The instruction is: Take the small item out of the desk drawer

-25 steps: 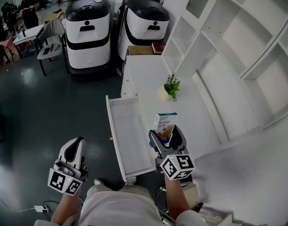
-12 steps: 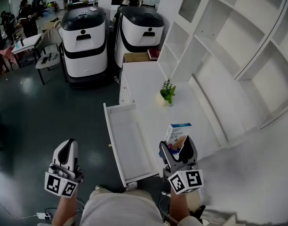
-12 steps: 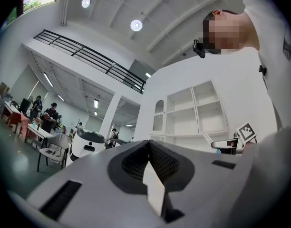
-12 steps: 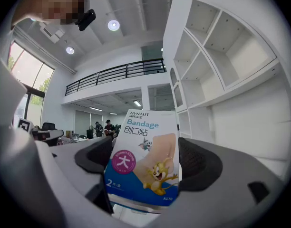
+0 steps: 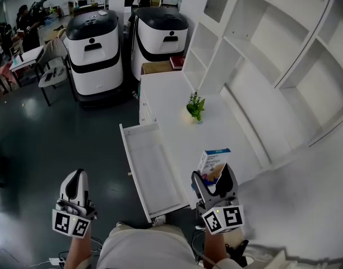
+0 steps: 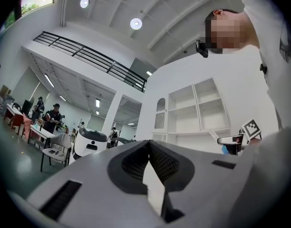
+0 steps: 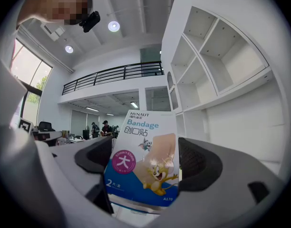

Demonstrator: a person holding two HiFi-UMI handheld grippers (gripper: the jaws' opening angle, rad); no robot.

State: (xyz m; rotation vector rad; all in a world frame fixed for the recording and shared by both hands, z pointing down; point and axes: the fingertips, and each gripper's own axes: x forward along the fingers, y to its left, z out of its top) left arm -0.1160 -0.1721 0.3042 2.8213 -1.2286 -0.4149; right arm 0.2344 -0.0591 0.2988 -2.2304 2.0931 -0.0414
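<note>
A white and blue bandage box (image 5: 212,162) (image 7: 146,161) stands between the jaws of my right gripper (image 5: 214,178) (image 7: 145,163), which is shut on it above the near end of the white desk (image 5: 177,94). The white desk drawer (image 5: 152,170) is pulled out to the left of the desk, and its inside looks bare. My left gripper (image 5: 74,184) (image 6: 149,163) hangs well to the left of the drawer over the dark floor, its jaws shut with nothing between them.
A small green plant (image 5: 195,105) stands mid-desk. White shelving (image 5: 261,49) rises along the desk's right. Two white and black machines (image 5: 93,43) stand beyond the desk's far end. People, a chair and tables (image 5: 45,66) are at the far left.
My right gripper with the bandage box has shifted a little right and nearer to me, from beside the drawer to over the desk's near end. The left gripper has drifted slightly left.
</note>
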